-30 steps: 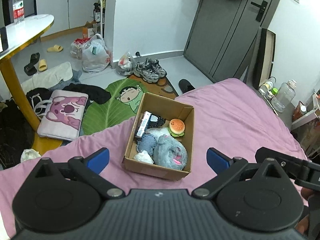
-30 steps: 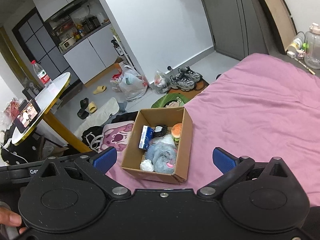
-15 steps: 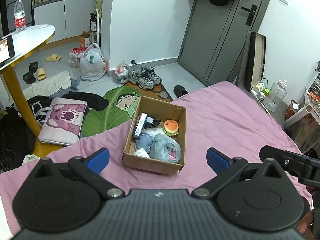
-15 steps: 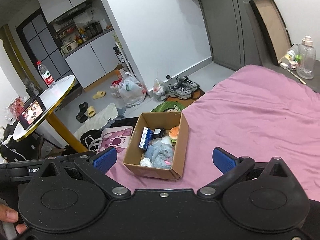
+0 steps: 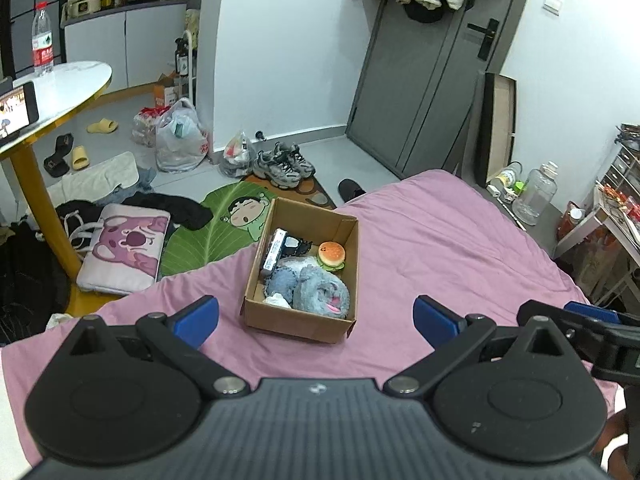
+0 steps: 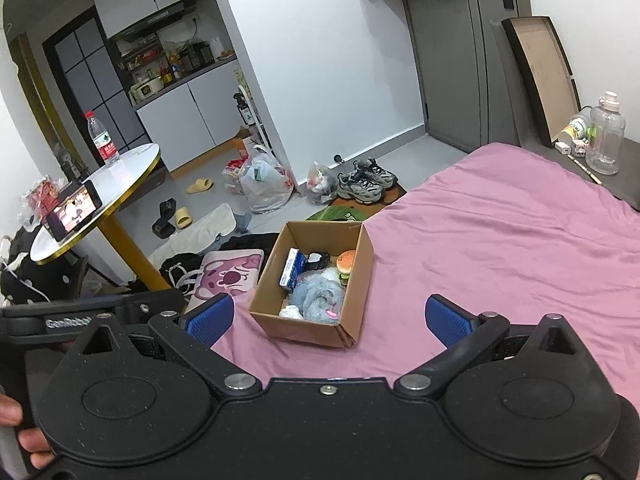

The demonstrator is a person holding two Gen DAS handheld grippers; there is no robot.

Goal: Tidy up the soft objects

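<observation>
Both grippers spread wide, holding nothing: left gripper (image 5: 316,314), right gripper (image 6: 327,315). Brown cardboard box (image 5: 298,326) sits on pink bedsheet (image 5: 440,248), grey fluffy plush (image 5: 322,292) and little burger toy (image 5: 331,255) inside.

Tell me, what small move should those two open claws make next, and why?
Probably hold both back: the left gripper and right gripper are open and hold nothing, the soft toys already lie in the cardboard box, and the pink sheet shows none loose.
</observation>
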